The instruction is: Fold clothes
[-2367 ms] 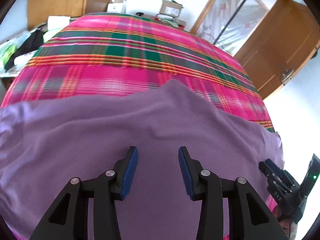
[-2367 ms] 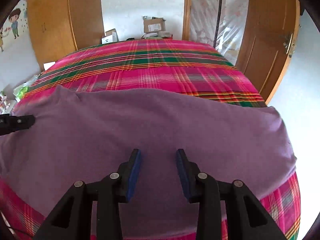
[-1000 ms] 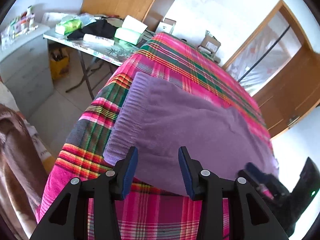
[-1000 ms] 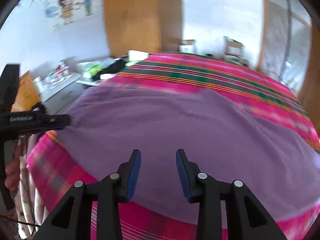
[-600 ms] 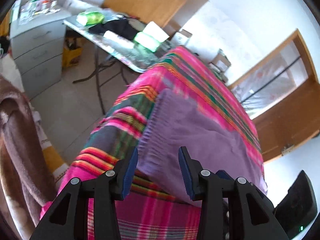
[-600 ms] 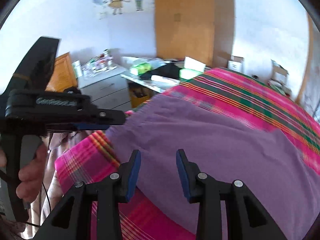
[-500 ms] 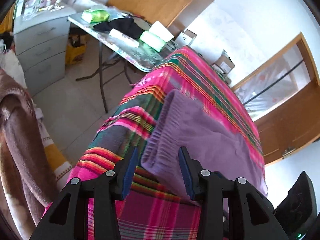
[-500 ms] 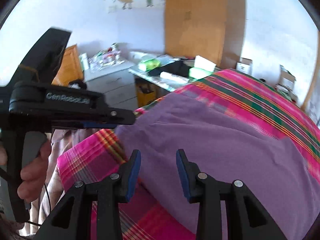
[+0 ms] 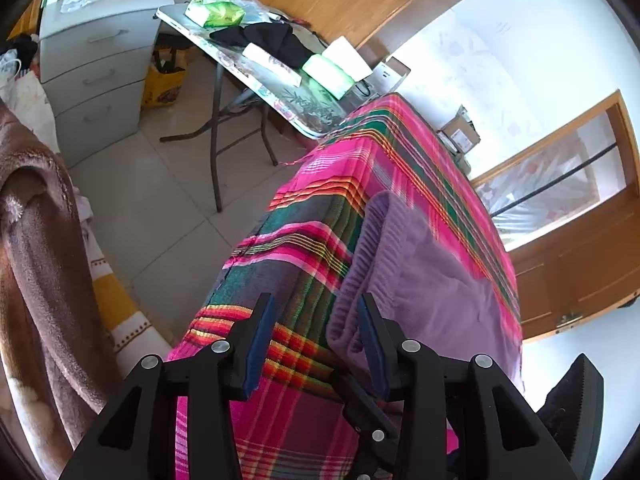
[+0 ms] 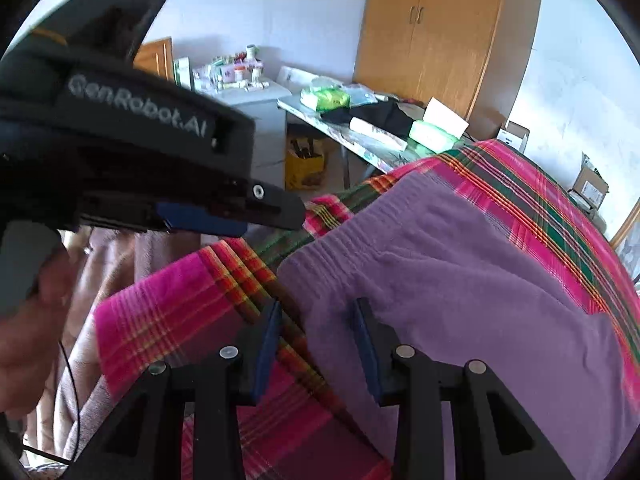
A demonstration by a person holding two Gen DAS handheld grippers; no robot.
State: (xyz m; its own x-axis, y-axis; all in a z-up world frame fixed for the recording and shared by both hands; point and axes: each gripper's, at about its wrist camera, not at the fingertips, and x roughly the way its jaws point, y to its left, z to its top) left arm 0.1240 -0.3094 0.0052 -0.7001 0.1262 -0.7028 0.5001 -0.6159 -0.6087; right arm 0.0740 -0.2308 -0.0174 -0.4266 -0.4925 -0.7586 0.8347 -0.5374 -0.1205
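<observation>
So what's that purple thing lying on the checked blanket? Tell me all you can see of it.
The purple garment looks like soft, fleecy knit, plain in colour, with a ribbed band along the end nearest the bed's corner. It lies spread fairly flat on the pink and green plaid blanket, with a few shallow creases. The left gripper and right gripper stand open at that ribbed end, neither gripping it.
</observation>
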